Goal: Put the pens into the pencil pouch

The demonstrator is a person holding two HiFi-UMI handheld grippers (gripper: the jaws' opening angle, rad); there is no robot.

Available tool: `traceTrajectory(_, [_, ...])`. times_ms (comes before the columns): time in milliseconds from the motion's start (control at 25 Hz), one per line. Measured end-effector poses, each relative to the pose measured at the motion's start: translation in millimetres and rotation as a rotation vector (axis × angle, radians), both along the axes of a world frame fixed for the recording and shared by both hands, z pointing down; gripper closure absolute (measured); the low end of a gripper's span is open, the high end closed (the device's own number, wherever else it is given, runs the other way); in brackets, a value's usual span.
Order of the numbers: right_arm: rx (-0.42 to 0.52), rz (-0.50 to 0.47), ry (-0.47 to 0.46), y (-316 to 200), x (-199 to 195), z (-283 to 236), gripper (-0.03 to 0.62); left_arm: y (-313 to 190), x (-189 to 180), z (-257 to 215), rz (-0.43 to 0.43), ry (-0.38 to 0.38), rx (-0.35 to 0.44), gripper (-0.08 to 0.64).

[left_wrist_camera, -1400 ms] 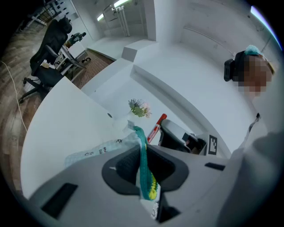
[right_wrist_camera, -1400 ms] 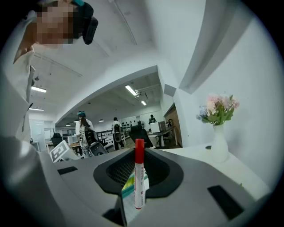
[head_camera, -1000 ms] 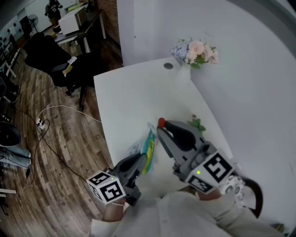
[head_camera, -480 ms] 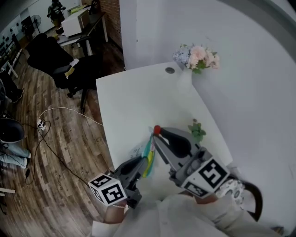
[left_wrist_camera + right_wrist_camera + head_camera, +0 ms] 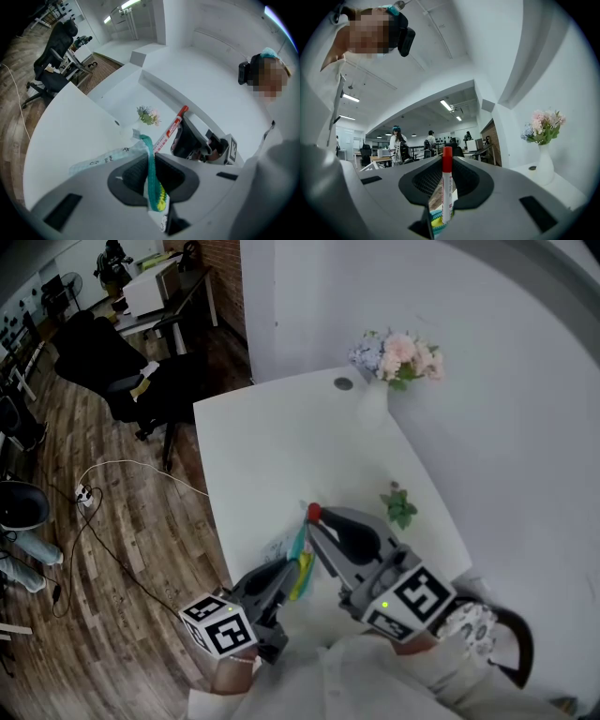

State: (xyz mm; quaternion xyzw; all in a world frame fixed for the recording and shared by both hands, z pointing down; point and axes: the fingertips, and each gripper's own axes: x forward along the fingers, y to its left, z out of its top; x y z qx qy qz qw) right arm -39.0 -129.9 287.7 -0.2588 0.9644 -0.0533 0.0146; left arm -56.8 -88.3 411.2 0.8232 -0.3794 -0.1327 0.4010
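My left gripper (image 5: 281, 576) is shut on a clear pencil pouch (image 5: 301, 563) with a teal zip edge, held just above the white table (image 5: 272, 446). In the left gripper view the pouch (image 5: 151, 173) stands edge-on between the jaws of the left gripper (image 5: 152, 180). My right gripper (image 5: 323, 532) is shut on a white pen with a red cap (image 5: 314, 513), close to the right of the pouch. The pen (image 5: 447, 187) stands upright in the right gripper (image 5: 446, 183), its lower end at the pouch (image 5: 436, 224). Whether it is inside the pouch is hidden. From the left, the pen (image 5: 172, 129) slants down behind the pouch.
A white vase of pink flowers (image 5: 394, 348) stands at the table's far right corner by the wall, near a round cable hole (image 5: 343, 383). A small green sprig (image 5: 399, 503) lies by the wall. Left of the table are wooden floor, cables and a black office chair (image 5: 103, 362).
The right gripper and its pen have edged slightly down and left, nearer the pouch's top. The left gripper and the pouch have kept still.
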Motion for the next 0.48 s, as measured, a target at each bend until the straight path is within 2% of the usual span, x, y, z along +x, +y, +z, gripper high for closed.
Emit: traceTrajectory(480, [-0.037,-0.021,-0.001,11.5,-0.2,12.6,0.529,-0.1,-1.9,-1.7,-0.001,0.001,0.006,0.515])
